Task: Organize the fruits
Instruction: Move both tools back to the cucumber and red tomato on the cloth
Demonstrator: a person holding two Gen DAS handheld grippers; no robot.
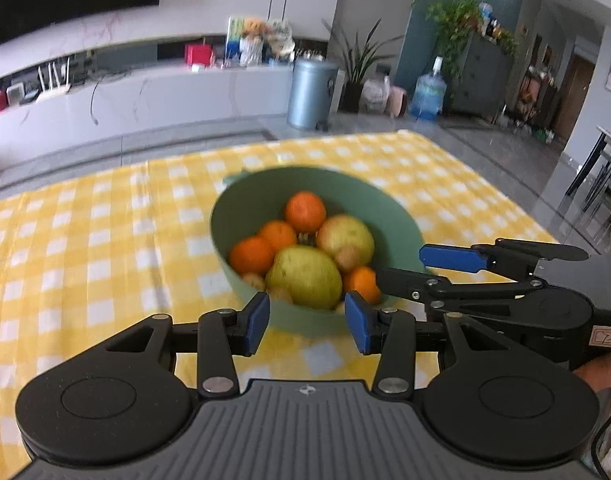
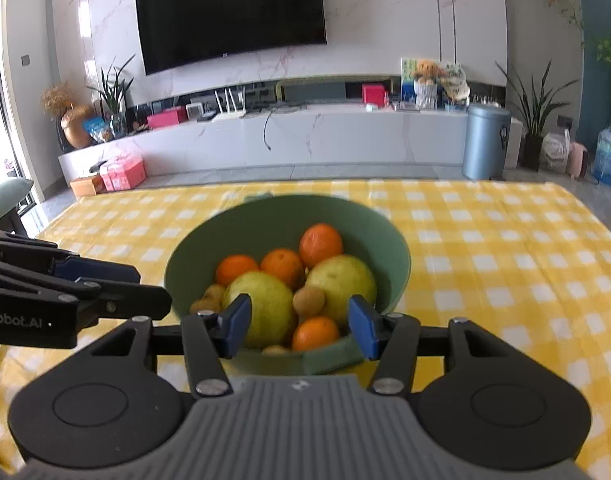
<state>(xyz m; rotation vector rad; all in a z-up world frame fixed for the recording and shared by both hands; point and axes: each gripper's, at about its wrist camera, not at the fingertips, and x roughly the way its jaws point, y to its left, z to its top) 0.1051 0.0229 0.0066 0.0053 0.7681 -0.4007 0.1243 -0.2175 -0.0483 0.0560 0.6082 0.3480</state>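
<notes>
Both grippers hang over the near side of the green bowl (image 2: 389, 248), which sits on the table under a yellow-and-white checked cloth (image 2: 505, 248), roughly mid-table. The left gripper (image 1: 307, 322) has its blue pads parted with nothing between them; behind the gap sits the bowl's near wall. The right gripper (image 2: 299, 328) is parted as well and grips nothing, its pads standing to either side of the bowl's near rim, where a flat green handle tab (image 2: 331, 354) pokes out toward the camera. From the left wrist view the right gripper reaches in from the right edge, its upper blue finger just beside the bowl's right rim. The bowl is well stocked: four oranges (image 2: 320, 245), one at the back, two in the middle and one right at the front; two big yellow-green pears (image 2: 265, 308), side by side; and several small brown fruits (image 2: 308, 301) tucked among them, too blurred to name. Beyond the table's far edge there is a grey bin (image 2: 486, 142) on the floor and a dark television (image 2: 229, 12) on the wall.
</notes>
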